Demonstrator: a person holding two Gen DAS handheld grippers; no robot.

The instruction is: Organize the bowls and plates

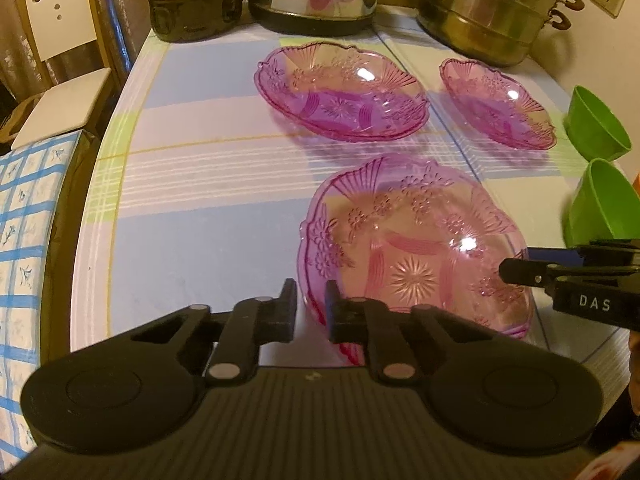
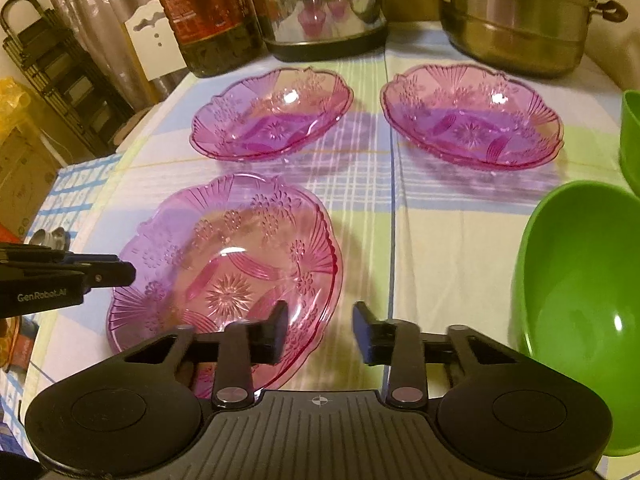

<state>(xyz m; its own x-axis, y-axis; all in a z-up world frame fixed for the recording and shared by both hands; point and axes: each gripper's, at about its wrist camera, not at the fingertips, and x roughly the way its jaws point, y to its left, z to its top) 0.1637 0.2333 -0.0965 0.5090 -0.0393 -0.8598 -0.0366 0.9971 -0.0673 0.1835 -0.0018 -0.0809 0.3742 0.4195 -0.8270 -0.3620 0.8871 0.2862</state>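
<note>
Nothing stacked yet: three pink plates (image 2: pixel 224 276) and green bowls (image 2: pixel 580 312) lie apart on the tabletop (image 2: pixel 440 240); your left claw (image 1: pixel 311 308) straddles the near plate's rim, narrowly parted, and your right claw (image 2: pixel 320 328) gapes empty.

left gripper (image 1: pixel 311 312): black, blue-faced pads, silver pivot pins — "GenRobot.AI" lettering
right gripper (image 2: pixel 320 334): black, ribbed base — "DAS" lettering

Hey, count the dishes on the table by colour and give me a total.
Pink transparent patterned plastic plates: 3 (near, far left, far right)
Green plastic bowls: 2 (near, far)
Total: 5
</note>
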